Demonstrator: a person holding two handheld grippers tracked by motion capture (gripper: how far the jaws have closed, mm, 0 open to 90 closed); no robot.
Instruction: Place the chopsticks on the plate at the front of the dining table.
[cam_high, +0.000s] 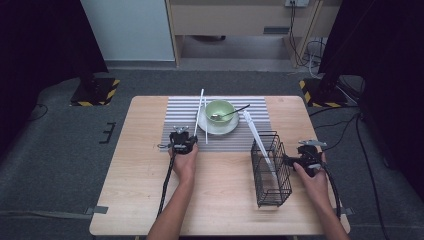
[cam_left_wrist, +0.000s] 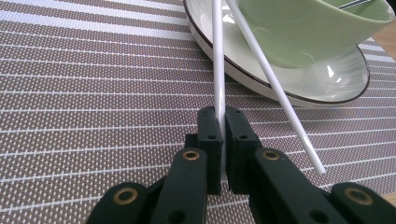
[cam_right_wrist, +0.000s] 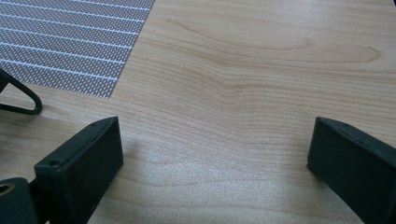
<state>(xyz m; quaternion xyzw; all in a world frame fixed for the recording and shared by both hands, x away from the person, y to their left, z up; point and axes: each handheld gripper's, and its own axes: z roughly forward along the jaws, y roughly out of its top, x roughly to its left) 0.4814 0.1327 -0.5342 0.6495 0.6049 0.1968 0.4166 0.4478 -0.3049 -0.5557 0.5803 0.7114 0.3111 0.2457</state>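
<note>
My left gripper (cam_left_wrist: 220, 116) is shut on a thin white chopstick (cam_left_wrist: 217, 70) that runs forward over the rim of a white plate (cam_left_wrist: 327, 79). A second white chopstick (cam_left_wrist: 275, 88) leans across the same rim just to the right. On the plate stands a pale green bowl (cam_high: 220, 110) with a spoon (cam_high: 231, 114) in it. In the high view the left gripper (cam_high: 187, 137) sits at the placemat's near edge. My right gripper (cam_right_wrist: 217, 140) is open above bare wood, just right of a black wire basket (cam_high: 271, 170) that holds a long white utensil (cam_high: 252, 130).
A grey striped placemat (cam_high: 185, 115) covers the table's far middle. The wooden table (cam_high: 140, 190) has free room at the near left. The basket's wire foot (cam_right_wrist: 21, 100) shows left of the right gripper. Cables trail from both grippers toward the table's near edge.
</note>
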